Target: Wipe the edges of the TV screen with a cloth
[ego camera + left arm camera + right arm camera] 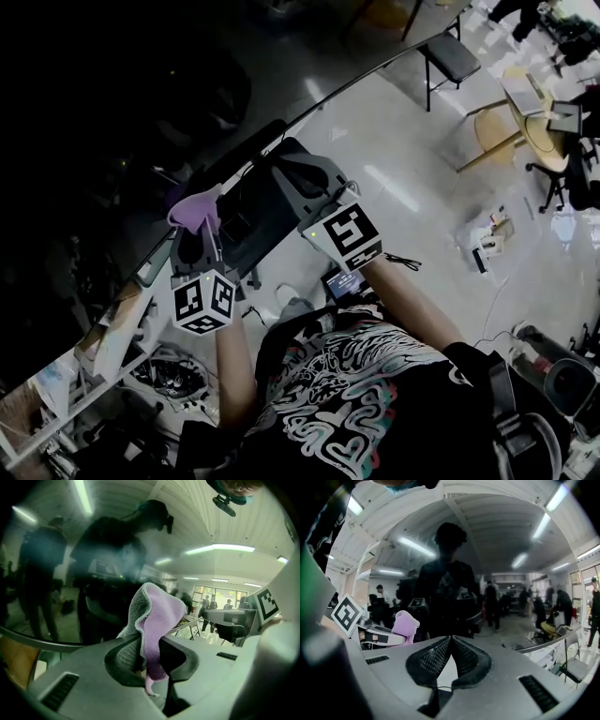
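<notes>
The TV screen (112, 112) fills the left of the head view as a dark glossy panel, and its thin edge (309, 108) runs diagonally from upper right to lower left. My left gripper (202, 232) is shut on a purple and grey cloth (194, 211), held close against the screen near that edge. In the left gripper view the cloth (154, 620) stands up out of the pinched jaws of the left gripper (150, 654), with the screen (93, 564) behind it. My right gripper (292, 171) sits beside it to the right, shut with nothing in it; its tips (451, 640) touch.
A person's torso in a black printed shirt (356, 394) is at the bottom. A black stool (450, 56) and a round wooden table (525, 122) stand at the upper right. Cables and small items (492, 239) lie on the pale floor. Clutter (112, 347) sits below the screen's lower left.
</notes>
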The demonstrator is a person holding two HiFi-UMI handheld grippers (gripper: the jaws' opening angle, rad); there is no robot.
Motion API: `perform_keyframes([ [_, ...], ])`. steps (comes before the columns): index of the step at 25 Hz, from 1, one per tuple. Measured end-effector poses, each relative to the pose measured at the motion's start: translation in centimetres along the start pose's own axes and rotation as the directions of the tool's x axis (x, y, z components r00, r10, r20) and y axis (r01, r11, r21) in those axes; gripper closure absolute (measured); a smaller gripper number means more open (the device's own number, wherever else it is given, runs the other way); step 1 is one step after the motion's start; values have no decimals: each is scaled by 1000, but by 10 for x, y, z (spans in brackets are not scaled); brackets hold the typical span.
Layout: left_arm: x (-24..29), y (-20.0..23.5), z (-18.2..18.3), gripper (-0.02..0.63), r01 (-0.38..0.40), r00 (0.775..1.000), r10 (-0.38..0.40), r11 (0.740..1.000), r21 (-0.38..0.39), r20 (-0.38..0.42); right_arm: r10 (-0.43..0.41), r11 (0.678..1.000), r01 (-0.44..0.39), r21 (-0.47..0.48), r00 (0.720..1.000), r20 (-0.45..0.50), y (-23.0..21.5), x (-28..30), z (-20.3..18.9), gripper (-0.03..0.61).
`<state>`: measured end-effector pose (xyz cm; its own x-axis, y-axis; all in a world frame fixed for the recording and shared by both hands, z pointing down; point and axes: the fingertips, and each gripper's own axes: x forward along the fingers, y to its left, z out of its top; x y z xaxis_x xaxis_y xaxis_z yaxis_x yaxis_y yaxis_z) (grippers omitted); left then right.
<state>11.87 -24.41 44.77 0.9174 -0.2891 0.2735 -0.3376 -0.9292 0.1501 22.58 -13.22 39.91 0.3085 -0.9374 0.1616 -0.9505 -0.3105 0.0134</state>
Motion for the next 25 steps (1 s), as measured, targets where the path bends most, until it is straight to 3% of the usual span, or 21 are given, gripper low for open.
perform_keyframes([
  [25,43,-53,9,543,-34,999,34,999,-10,-6,-1,1000,1,13,1000,25,-77,-27,-2,549],
])
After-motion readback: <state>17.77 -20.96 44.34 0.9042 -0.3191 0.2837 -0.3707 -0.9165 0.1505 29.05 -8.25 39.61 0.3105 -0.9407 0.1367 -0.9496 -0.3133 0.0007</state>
